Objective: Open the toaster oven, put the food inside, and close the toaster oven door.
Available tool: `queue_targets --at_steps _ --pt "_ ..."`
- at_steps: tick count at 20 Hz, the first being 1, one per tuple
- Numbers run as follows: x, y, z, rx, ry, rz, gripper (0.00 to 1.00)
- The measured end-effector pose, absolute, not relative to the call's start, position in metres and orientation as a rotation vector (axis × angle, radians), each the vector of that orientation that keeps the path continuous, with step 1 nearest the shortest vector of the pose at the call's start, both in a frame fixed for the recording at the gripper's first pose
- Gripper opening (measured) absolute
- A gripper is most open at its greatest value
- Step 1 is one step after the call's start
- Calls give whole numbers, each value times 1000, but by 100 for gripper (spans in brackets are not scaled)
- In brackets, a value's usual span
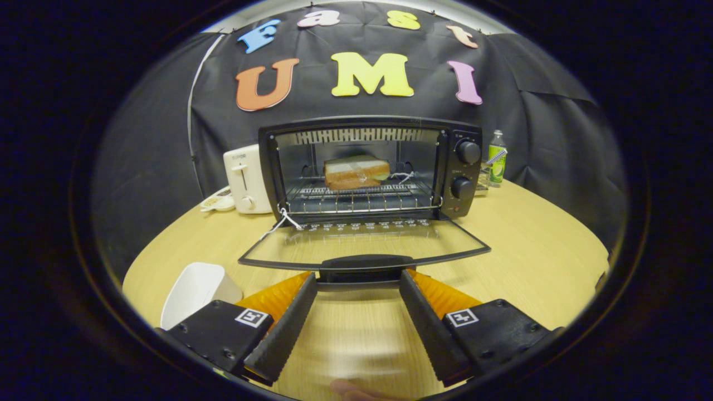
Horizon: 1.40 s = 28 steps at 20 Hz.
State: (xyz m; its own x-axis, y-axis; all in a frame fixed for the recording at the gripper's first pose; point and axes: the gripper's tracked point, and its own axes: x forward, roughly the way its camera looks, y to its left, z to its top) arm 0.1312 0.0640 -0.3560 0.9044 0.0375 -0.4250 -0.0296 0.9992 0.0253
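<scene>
Tool (358, 281): held spread wide, its two fingers apart and gripping nothing; the fingertips are seen at either end of the door handle (365, 263), just below it. Contact cannot be told.
Toaster oven (372, 167): a black box placed on the pale wooden surface (535, 250), ahead of the fingers.
Door (365, 242): a glass panel folded down flat toward the fingers, left fully open.
Food (356, 172): a sandwich laid on the wire rack (359, 195) inside the oven, toward the back.
Knobs (467, 151): two are set one above the other on the oven's right panel.
White toaster (246, 178): placed just left of the oven.
Bottle (496, 159): stood upright just right of the oven.
White container (198, 289): seen lying on the surface beside the left finger.
</scene>
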Motion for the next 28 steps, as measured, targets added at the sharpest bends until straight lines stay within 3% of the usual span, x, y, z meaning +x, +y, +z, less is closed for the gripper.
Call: queue_targets --at_steps 11,28 --pt "132 63 -329 11 309 43 100" --pt "173 61 -210 -153 -27 45 100"
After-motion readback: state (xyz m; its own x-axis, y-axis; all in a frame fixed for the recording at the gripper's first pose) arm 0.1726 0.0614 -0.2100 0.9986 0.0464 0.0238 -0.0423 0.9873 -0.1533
